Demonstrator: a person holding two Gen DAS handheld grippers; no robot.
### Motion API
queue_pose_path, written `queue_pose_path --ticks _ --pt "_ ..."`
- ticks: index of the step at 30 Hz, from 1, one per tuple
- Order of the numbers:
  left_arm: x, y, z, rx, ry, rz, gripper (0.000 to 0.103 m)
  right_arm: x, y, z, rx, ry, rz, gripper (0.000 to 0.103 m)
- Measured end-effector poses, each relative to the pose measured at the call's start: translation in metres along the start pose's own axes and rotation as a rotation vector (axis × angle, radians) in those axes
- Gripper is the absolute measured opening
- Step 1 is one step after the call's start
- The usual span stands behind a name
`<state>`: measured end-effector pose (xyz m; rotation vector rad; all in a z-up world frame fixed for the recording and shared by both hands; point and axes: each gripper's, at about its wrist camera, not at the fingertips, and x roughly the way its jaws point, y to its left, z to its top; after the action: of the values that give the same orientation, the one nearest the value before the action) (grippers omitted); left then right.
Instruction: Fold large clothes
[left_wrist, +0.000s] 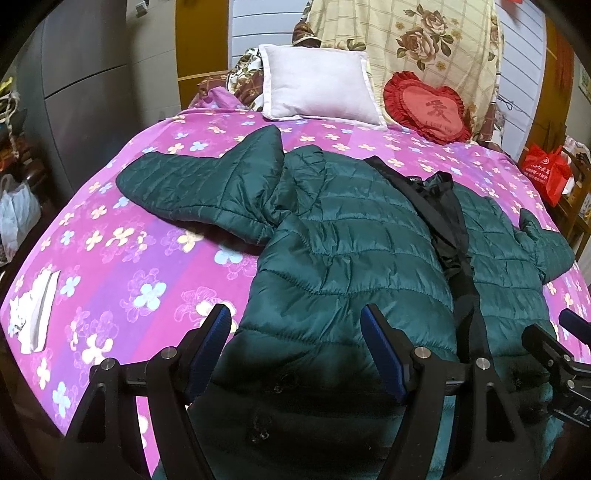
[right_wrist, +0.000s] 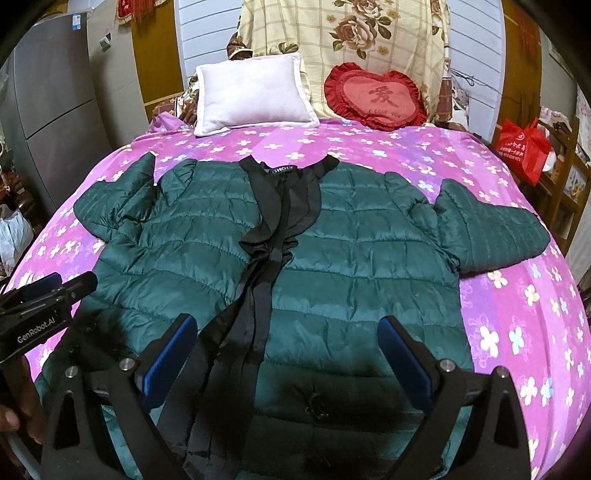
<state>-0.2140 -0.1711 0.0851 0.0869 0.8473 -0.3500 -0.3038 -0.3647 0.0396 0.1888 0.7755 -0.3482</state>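
One quilted jacket (right_wrist: 332, 258) lies flat mid-bed: light, soft, slippery; best pinched at hem corners. Left gripper (left_wrist: 295, 347) and right gripper (right_wrist: 288, 354) released, empty.

Green quilted jacket (left_wrist: 351, 236) spread on floral bedspread (left_wrist: 110, 258), left hand-held gripper (left_wrist: 295, 332) apparently open above hem
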Motion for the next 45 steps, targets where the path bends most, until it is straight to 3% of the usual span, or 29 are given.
queue_pose_path --ticks 45 --pt "0.005 -0.039 -0.018 0.055 0.051 -0.071 0.053 0.005 -0.022 -0.005 0.085 0.017 -0.062 0.100"
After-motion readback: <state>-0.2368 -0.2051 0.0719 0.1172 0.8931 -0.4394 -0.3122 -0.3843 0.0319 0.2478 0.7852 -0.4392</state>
